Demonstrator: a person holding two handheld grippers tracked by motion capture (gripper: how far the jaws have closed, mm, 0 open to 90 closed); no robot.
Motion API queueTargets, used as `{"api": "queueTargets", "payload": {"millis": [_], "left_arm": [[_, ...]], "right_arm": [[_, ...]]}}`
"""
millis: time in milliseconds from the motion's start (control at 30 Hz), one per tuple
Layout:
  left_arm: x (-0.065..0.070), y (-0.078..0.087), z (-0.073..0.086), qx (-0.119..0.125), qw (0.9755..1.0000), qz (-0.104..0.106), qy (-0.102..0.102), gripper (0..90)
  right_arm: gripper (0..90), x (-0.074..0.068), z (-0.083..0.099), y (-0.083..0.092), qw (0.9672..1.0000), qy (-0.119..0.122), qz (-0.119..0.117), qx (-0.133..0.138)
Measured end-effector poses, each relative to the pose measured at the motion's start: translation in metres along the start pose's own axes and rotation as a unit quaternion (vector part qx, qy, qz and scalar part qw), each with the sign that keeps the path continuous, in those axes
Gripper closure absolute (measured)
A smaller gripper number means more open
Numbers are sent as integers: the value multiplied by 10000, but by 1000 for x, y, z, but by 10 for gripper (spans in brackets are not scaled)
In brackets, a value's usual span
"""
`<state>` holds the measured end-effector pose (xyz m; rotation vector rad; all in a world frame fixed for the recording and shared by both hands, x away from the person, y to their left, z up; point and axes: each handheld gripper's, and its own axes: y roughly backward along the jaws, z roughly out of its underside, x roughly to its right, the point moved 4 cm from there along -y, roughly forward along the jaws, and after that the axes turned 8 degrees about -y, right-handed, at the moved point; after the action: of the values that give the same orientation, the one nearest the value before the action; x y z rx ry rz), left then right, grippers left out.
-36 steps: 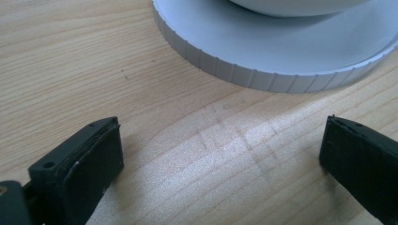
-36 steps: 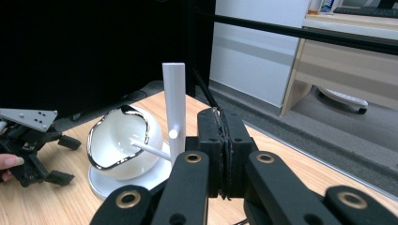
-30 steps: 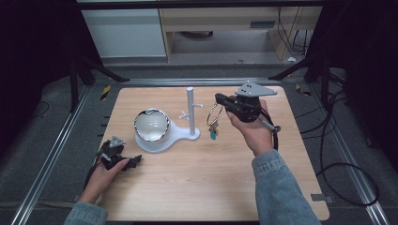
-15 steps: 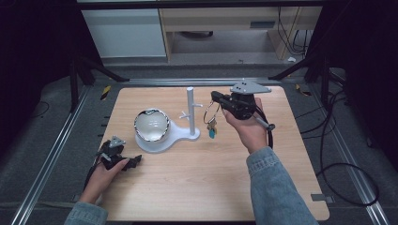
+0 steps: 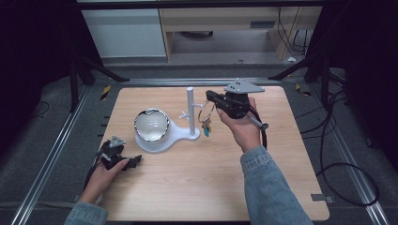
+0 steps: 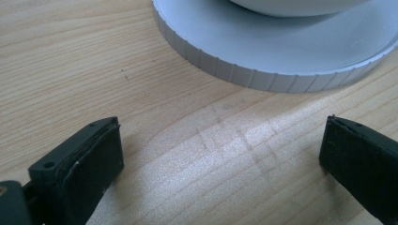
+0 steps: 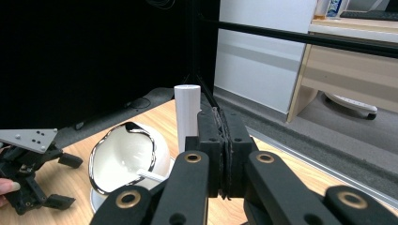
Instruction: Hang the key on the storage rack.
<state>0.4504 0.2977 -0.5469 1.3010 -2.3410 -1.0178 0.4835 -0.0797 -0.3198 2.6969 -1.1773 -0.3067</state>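
High view: my right gripper point(image 5: 209, 97) has its fingers pinched tight on the key ring point(image 5: 205, 114), beside the white stand point(image 5: 191, 112). Next I think I hook it on a peg. Left gripper point(image 5: 133, 161) rests wide open on the surface point(image 5: 197, 187).

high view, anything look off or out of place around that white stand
Nothing stands out. The white stand is upright on its base, the bowl sits in the base's round end, and the key ring hangs from the shut right gripper beside the post. The left gripper rests open on the table.
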Motion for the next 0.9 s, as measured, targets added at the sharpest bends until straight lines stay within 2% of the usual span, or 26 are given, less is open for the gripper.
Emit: {"api": "queueTargets", "payload": {"millis": [467,900], "left_arm": [[0,0,0,0,10000,0,0,0],[0,0,0,0,10000,0,0,0]], "right_arm": [[889,-6,1,-11,10000,-36,-53,18],[888,-3,4,-20,9999,-83,-73,-31]]}}
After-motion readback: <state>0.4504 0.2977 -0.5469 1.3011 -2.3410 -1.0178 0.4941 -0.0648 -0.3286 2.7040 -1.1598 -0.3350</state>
